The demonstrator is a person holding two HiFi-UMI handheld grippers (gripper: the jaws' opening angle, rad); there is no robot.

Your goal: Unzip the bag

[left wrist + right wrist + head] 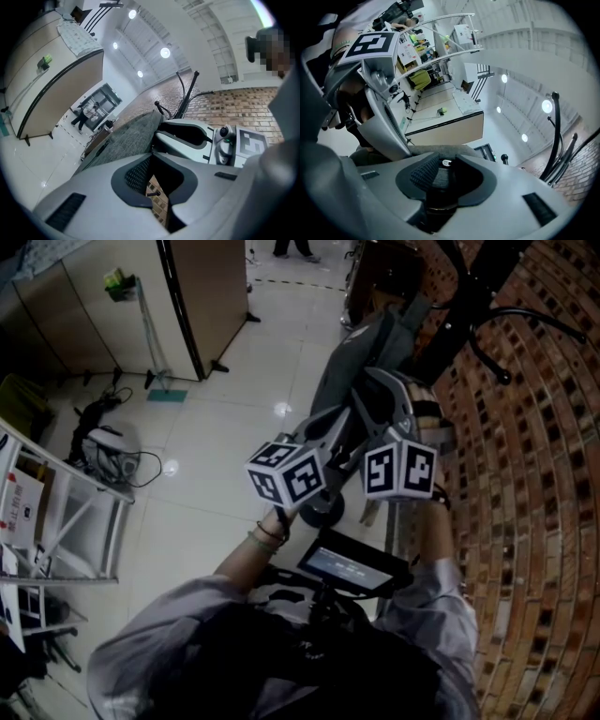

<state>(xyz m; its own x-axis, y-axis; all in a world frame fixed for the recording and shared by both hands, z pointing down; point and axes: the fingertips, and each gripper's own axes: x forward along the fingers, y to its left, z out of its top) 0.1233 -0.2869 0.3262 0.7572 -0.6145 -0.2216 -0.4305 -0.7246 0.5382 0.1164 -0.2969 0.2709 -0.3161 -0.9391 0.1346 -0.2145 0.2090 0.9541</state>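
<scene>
Bracing grey woven-fabric bag [361, 352] hung beside red brick wall [525, 521] | left gripper [151, 152] jaws pinched shut on its edge | right gripper [445, 165] jaws closed round small silver zip pull [446, 162] | draw along teeth, fabric taut

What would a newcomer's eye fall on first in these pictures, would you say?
A grey bag hanging by a black stand against the brick wall, at the head view's upper centre. Below it stand the marker cubes of the left gripper and the right gripper, the latter's jaws pinching a silver zipper pull.
</scene>
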